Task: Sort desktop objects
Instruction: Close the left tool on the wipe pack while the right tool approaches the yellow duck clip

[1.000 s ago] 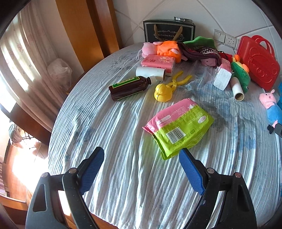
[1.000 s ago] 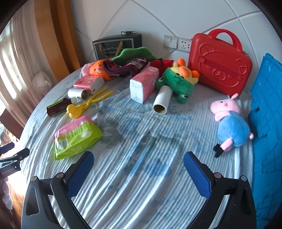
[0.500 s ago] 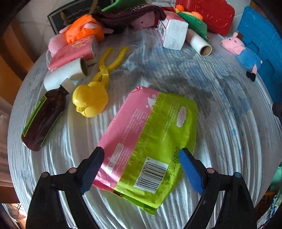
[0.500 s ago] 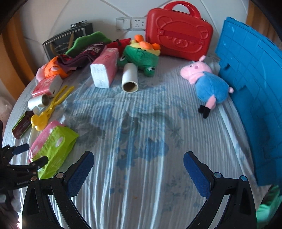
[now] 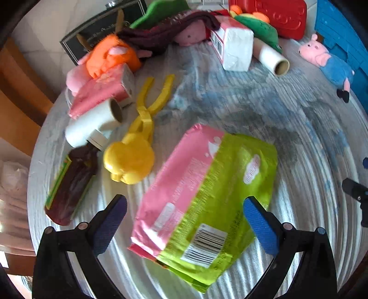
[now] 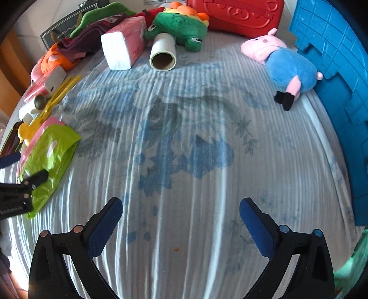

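Your round table under its blue-flowered, ribbed white cloth [image 6: 184, 142] carries everything; the tall blue plastic crate wall [image 6: 338, 69] stands along its right edge, and the red plastic carry case [image 6: 234, 13] sits at the back. Your left gripper [image 5: 184, 214] is tilted down over the pink-and-green plastic pack [image 5: 207, 191], its blue-padded fingers spread wide on either side of the pack's barcode end; whether the pads touch the pack you cannot tell. Your right gripper [image 6: 180, 218] hangs over bare cloth near the table's front, fingers spread wide and holding nothing. Just left of the pack lie the yellow plastic duck-shaped tongs [image 5: 133, 158] and the brown bottle with a green label [image 5: 71, 184]; the pink-and-blue plush pig [image 6: 285, 62] lies beside the crate wall.
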A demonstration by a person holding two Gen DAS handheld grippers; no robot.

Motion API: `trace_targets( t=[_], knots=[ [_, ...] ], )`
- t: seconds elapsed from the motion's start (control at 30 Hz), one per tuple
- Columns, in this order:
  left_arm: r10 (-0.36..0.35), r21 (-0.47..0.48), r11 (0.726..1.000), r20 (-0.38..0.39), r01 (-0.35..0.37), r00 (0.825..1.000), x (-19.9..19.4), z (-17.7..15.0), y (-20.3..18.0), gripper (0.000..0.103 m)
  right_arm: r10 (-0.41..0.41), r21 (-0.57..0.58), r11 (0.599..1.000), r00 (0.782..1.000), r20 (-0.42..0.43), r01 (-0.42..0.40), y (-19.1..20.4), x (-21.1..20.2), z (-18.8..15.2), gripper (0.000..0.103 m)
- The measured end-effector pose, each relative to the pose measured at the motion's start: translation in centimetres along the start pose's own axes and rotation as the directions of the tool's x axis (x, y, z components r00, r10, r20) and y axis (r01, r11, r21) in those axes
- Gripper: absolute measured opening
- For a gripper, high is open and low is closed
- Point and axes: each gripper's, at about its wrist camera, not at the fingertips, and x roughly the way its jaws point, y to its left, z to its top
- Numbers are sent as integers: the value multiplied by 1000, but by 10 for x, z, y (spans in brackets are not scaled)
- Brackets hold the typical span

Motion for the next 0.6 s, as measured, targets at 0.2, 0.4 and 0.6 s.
trace_targets(
  t=[0.2,0.4,0.6],
  knots=[
    [-192,115,972,-117,205,974,29,-4,-1,103,104,-42,994,995,5,-104,24,7,11,103],
    [-228,113,965,-77,236,971,39,-1,-8,103,91,-97,991,996,4,-90,58,20,18,103],
    [-189,-19,982,-6,189,982,26,-22,-9,96,82,-77,994,996,-20,-83,57,24,8,103]
  ],
)
